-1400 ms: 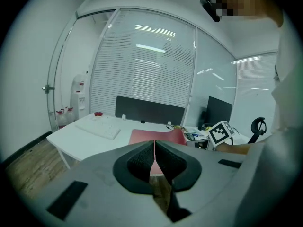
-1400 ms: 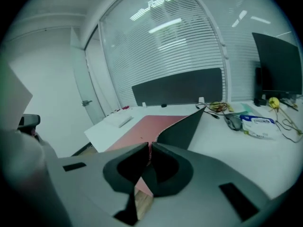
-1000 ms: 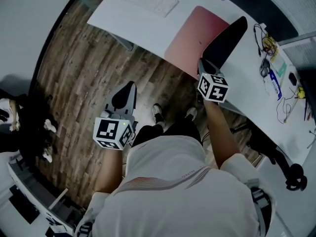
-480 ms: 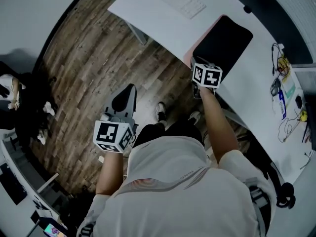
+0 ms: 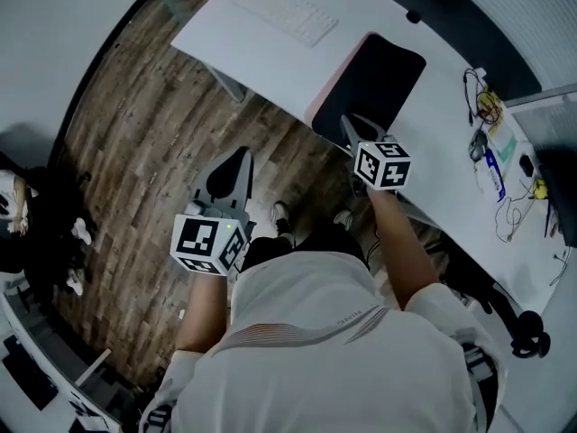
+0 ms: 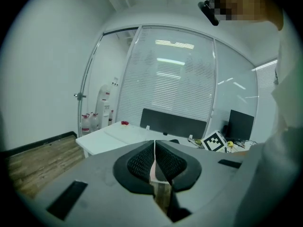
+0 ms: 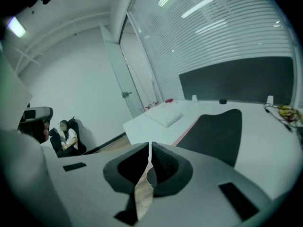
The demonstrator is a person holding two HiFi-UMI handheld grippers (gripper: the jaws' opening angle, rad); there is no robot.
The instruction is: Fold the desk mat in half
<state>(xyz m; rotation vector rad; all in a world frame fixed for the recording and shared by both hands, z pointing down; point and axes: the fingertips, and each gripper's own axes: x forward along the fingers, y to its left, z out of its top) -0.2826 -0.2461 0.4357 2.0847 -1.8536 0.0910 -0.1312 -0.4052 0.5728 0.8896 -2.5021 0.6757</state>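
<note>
Right gripper [image 5: 348, 129]: jaws pressed almost together, only a hairline slit with nothing in it. Its tips are just beside the near edge of the desk mat [image 5: 379, 75]; can't tell if they touch. Left gripper [image 5: 236, 162] is the same — jaws together, empty, out over the wood floor [image 5: 135, 142], well apart from the bench [image 5: 225, 25]. The mat lies flat on the bench and looks doubled over — black face up, thin pink strip along its left edge. Keyboard [image 5: 287, 12] sits near it on the left.
</note>
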